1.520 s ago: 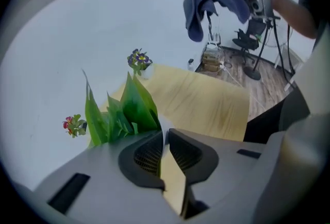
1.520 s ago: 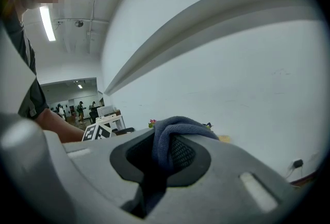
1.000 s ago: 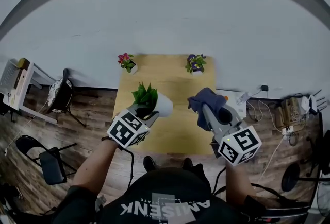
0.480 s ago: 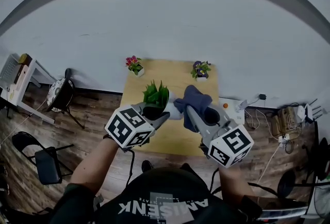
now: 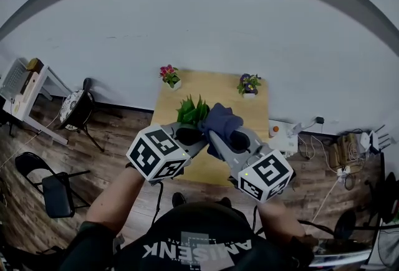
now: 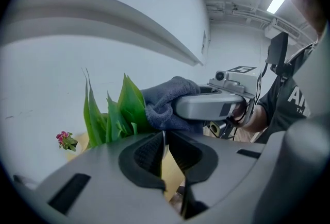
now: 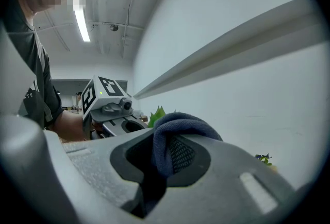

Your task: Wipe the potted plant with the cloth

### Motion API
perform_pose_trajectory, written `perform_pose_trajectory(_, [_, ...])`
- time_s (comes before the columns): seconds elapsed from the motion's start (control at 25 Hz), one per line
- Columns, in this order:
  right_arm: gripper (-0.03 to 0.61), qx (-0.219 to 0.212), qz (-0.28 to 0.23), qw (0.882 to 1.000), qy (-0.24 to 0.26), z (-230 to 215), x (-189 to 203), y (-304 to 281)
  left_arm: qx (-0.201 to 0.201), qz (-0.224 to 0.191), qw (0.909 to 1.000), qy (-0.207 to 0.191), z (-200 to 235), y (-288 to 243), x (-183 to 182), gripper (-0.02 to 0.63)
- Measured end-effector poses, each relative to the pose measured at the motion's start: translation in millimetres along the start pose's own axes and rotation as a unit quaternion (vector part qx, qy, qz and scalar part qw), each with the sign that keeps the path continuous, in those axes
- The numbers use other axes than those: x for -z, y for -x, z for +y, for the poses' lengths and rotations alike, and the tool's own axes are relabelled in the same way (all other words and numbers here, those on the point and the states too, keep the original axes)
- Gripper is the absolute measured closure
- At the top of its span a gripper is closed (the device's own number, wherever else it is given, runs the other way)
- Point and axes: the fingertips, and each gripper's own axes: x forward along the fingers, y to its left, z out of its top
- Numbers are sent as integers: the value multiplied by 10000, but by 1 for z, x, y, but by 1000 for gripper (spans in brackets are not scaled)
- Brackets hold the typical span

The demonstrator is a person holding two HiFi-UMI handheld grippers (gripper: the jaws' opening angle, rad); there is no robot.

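Plant [image 5: 192,111] is up in your left gripper [image 5: 189,136], held over the near half of the table [image 5: 212,89], with its green leaves fanning out at 12 o'clock from the jaws. In the left gripper view those jaws stand nearly together, clamped on the thin white rim of the pot [image 6: 163,141], and the leaves rise at 11 o'clock above them.

Your right gripper [image 5: 216,134] reaches in from 5 o'clock. Its jaws are clamped on the cloth [image 5: 221,120], a dark blue bunch that bulges out over the tips. The right gripper view shows a fold of it packed between the pads.

Cloth meets leaves on their 3 o'clock side, and in the left gripper view the bunch lies against the broadest leaf. You hold the two grippers close together, left at 9 o'clock and right at 3.

At the table's far edge, pink flowers [image 5: 168,75] stand at 11 o'clock and purple flowers [image 5: 249,84] at 1 o'clock, both well apart from the held plant.
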Motion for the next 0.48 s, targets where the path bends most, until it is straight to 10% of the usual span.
perform_pose_trajectory(0.48, [534, 361, 92, 9988, -324, -10, 25, 8, 83, -411, 9987, 274, 4, 25, -6, 592])
